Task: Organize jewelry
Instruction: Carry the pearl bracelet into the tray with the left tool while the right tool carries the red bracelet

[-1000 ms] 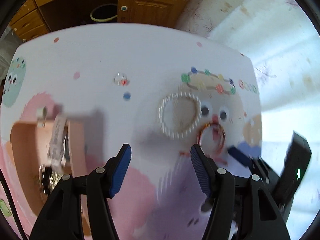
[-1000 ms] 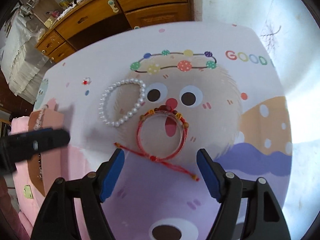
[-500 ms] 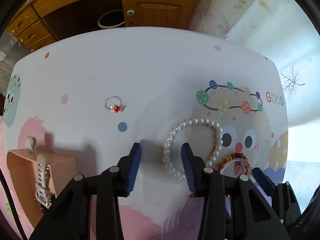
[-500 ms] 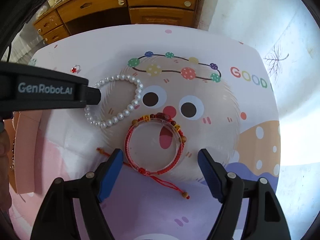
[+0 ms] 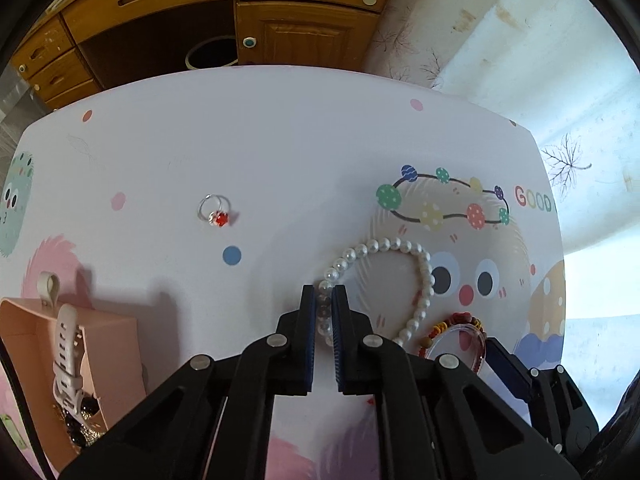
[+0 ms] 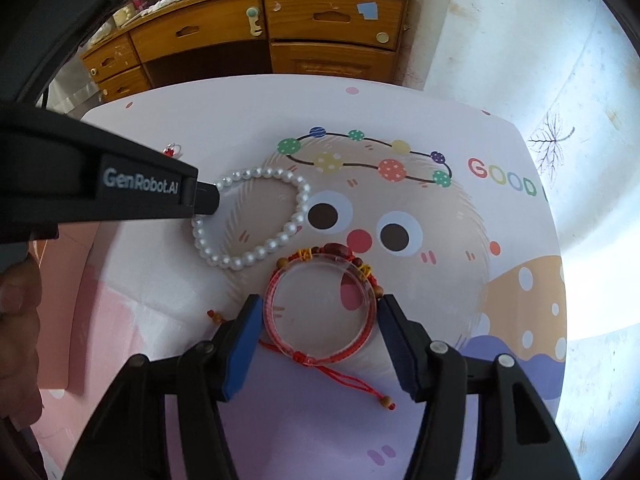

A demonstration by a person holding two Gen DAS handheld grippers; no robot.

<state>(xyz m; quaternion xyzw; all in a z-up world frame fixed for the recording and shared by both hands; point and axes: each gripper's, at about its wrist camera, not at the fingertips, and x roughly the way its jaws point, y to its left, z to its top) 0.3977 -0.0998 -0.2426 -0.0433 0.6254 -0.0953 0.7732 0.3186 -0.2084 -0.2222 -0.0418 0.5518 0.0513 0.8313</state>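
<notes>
A white pearl bracelet (image 5: 404,276) lies on the cartoon-print table; it also shows in the right wrist view (image 6: 256,220). My left gripper (image 5: 323,304) is shut on its left side, seen from the side in the right wrist view (image 6: 204,200). A red string bracelet around a clear bangle (image 6: 322,306) lies just below the pearls; its edge shows in the left wrist view (image 5: 456,336). My right gripper (image 6: 320,344) is open, its jaws on either side of the bangle. A pink jewelry box (image 5: 56,380) at the left holds a white watch strap (image 5: 68,352).
A small silver ring with a red stone (image 5: 216,210) lies on the table left of the pearls, and shows in the right wrist view (image 6: 172,149). A wooden cabinet with drawers (image 6: 256,44) stands beyond the far table edge. The right table edge meets a pale wall.
My left gripper moved forward to the pearl bracelet and shut on its left side. My right gripper moved forward until its open jaws flank the bangle.
</notes>
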